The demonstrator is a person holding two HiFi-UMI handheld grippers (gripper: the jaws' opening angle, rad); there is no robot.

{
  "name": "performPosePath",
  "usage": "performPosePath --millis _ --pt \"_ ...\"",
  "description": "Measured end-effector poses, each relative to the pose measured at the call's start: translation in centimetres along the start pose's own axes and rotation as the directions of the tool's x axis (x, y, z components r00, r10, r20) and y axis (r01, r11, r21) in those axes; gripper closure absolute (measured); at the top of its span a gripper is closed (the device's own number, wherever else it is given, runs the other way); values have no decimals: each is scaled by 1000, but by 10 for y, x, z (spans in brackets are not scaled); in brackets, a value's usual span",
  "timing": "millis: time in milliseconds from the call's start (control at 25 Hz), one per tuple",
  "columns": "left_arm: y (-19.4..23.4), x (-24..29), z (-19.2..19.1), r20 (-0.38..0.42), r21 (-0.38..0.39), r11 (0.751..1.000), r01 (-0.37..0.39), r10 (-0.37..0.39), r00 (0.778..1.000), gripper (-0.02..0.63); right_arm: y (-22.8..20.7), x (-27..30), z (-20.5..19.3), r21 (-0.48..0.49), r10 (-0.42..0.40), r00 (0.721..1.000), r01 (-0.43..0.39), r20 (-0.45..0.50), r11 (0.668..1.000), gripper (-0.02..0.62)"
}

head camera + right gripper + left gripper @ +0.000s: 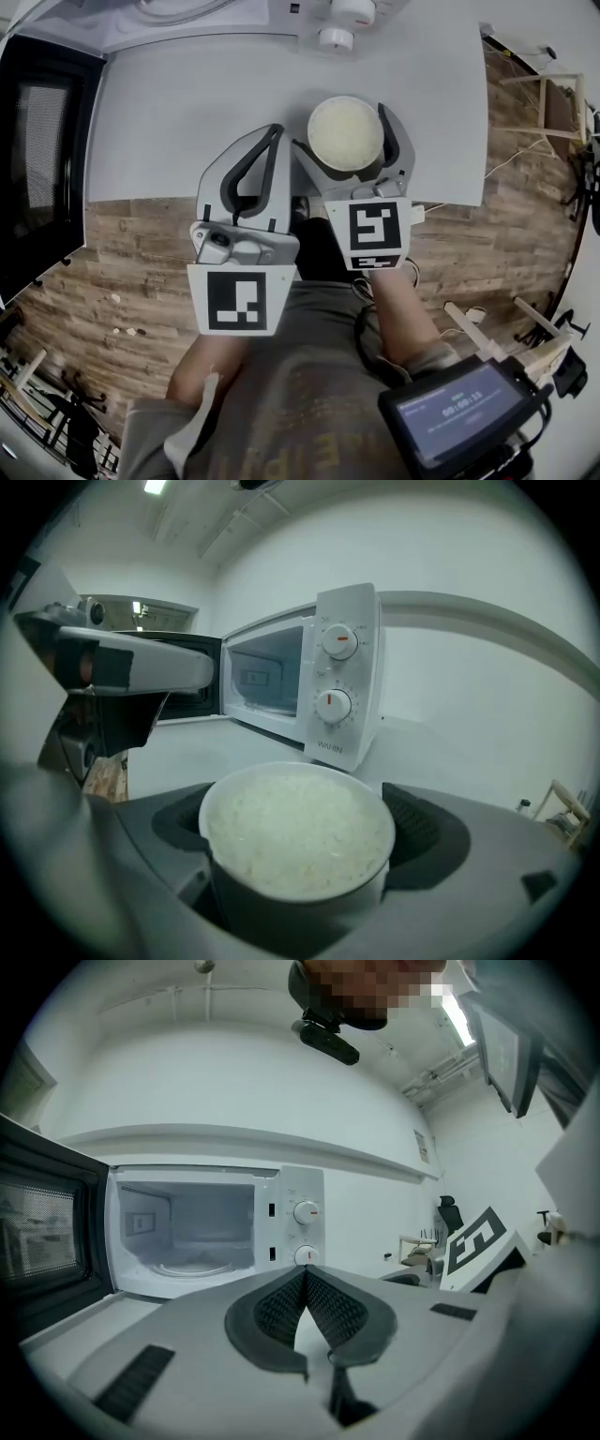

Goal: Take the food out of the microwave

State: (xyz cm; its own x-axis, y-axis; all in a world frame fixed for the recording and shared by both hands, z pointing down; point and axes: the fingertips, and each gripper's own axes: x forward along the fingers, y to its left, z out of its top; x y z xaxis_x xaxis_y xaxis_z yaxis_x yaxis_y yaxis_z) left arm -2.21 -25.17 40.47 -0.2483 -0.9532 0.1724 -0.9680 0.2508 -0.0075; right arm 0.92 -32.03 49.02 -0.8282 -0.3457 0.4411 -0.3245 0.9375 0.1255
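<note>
A white bowl of rice point(346, 132) point(296, 829) sits between the jaws of my right gripper point(349, 117) point(298, 832), which is shut on it over the white table point(169, 112), in front of the microwave. The white microwave point(214, 1230) point(319, 672) stands at the table's back with its dark door point(37, 159) point(42, 1232) swung open to the left. Its cavity shows only the glass turntable point(192, 1266). My left gripper point(265, 159) point(305, 1277) hangs just left of the bowl, shut with its pads touching and nothing between them.
The microwave's two dials point(307, 1213) point(339, 641) sit on its right panel. A white wall point(244, 1082) backs the table. Wood floor point(122, 272) lies below the table's near edge. A small screen point(464, 408) is at the lower right. A wooden rack point(553, 103) stands right of the table.
</note>
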Motion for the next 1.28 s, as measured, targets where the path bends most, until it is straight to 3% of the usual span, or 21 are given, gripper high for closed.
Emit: performPosePath --millis 640,920,1120,1280 --pt "2 2 8 -9 -14 1000 -1 1 1000 598 10 6 -14 -22 75 993 -77 -90 997 52" --pt "0 -16 37 -10 26 1000 -16 16 1000 598 5 -29 17 -3 93 995 -93 -25 996 51" --pt "10 -32 62 29 -33 997 -68 69 997 598 5 -63 46 20 98 995 -98 28 995 52" --pt "14 -33 70 50 -35 997 -76 77 996 598 7 -70 79 53 90 988 -98 129 994 54"
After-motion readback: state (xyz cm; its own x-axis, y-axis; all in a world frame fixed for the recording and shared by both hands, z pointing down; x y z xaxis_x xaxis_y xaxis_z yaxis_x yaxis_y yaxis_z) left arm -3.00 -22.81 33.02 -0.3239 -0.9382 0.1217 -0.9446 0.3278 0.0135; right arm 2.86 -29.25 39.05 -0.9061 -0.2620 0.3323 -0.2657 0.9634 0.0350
